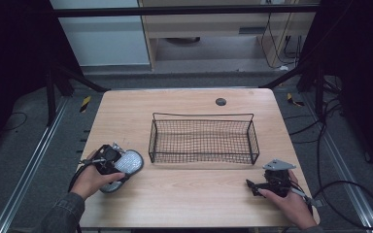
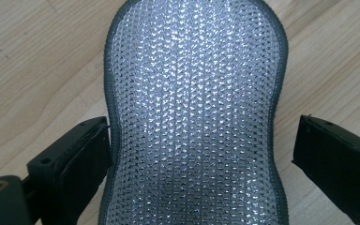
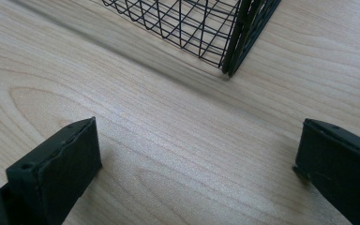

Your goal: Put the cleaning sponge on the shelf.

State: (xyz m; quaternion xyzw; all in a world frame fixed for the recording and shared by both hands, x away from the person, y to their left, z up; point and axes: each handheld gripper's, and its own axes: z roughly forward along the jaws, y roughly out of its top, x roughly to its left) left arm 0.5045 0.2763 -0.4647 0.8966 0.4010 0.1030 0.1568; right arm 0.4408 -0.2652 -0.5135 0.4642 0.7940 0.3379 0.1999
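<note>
Centrally wire basket [image 1: 203, 138], sponge [image 1: 126, 164] outside

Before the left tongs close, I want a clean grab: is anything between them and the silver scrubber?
Nothing visible. The left tongs stand open astride the silver scrubber's narrow waist, one jaw at its edge, the other slightly clear, bare table around.

A wire basket [image 1: 203, 138] stands at the middle of the table [image 1: 189, 194], with a small round cap [image 1: 220, 101] behind it near the far edge. A scouring pad [image 1: 127, 163] lies on the table just left of the basket, toward the near left corner. The left hand-held gripper [image 1: 110, 163] sits over the pad's near end, its jaws spread to either side of the pad. The right hand-held gripper [image 1: 258, 186] rests at the near right, in front of the basket's right corner, jaws apart over bare table.
</note>
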